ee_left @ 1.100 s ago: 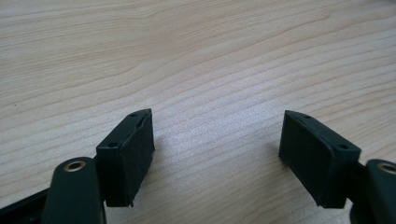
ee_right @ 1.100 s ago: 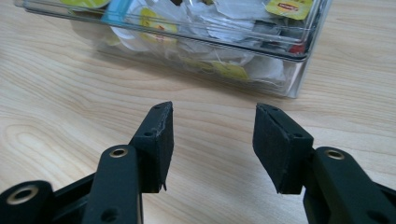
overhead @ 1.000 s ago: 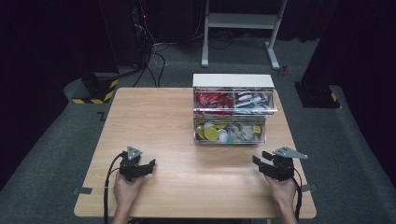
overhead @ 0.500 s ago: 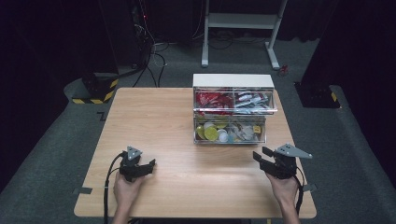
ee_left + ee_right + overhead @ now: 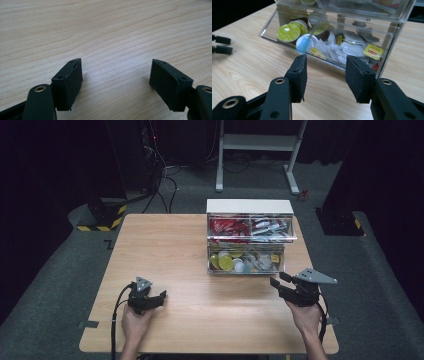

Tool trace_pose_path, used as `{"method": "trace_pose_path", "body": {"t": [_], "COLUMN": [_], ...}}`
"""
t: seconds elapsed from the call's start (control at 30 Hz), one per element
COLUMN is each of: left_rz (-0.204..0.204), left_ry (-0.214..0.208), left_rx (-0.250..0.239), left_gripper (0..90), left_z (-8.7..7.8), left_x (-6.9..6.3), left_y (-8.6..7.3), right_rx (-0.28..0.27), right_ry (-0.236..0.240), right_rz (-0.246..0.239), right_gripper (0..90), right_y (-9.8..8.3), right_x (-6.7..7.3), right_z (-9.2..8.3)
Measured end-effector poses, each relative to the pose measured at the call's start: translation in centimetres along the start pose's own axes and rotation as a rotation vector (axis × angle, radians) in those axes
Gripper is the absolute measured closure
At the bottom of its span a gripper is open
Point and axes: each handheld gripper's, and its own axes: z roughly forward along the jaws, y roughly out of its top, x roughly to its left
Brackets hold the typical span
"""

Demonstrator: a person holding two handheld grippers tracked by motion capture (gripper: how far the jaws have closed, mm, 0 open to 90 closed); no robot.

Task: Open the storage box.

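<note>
A clear two-drawer box (image 5: 248, 207) with a white top stands at the back right of the wooden table (image 5: 165, 245). Its lower drawer (image 5: 270, 27) holds yellow-green capsules (image 5: 288, 31) and tea bags (image 5: 373, 51); the upper drawer (image 5: 230, 226) holds red packets. My right gripper (image 5: 276, 285) hovers in front of the box's right corner, pointing at the lower drawer. Its jaws (image 5: 326, 62) are open, have just been closing, and have nothing between them. At the table's front left my left gripper (image 5: 161, 297) rests low, open (image 5: 116, 67) over bare wood.
Cables (image 5: 160, 165) and a white metal stand (image 5: 260, 142) lie on the grey carpet beyond the table. A black-and-yellow striped base (image 5: 100, 217) sits off the far left corner. The left gripper's jaw tips (image 5: 220, 45) show at the left edge of the right gripper view.
The right gripper has risen a little off the table in front of the box. The left gripper has stayed where it was.
</note>
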Motion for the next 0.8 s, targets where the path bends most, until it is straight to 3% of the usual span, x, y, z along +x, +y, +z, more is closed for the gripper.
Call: {"method": "trace_pose_path", "body": {"t": [0.23,0.8], "left_rz": [0.0,-0.001], "left_ry": [0.0,0.0], "left_rx": [0.0,0.0], "left_gripper": [26.6,26.6], "left_z": [0.0,0.0], "left_x": [0.0,0.0], "left_y": [0.0,0.0], "right_rx": [-0.007,-0.046], "right_ry": [0.036,0.054], "right_rz": [0.0,-0.018], "right_gripper": [54.1,56.9], "right_y": [1.1,3.3], "right_x": [0.1,0.4], "right_z": [0.4,0.7]}}
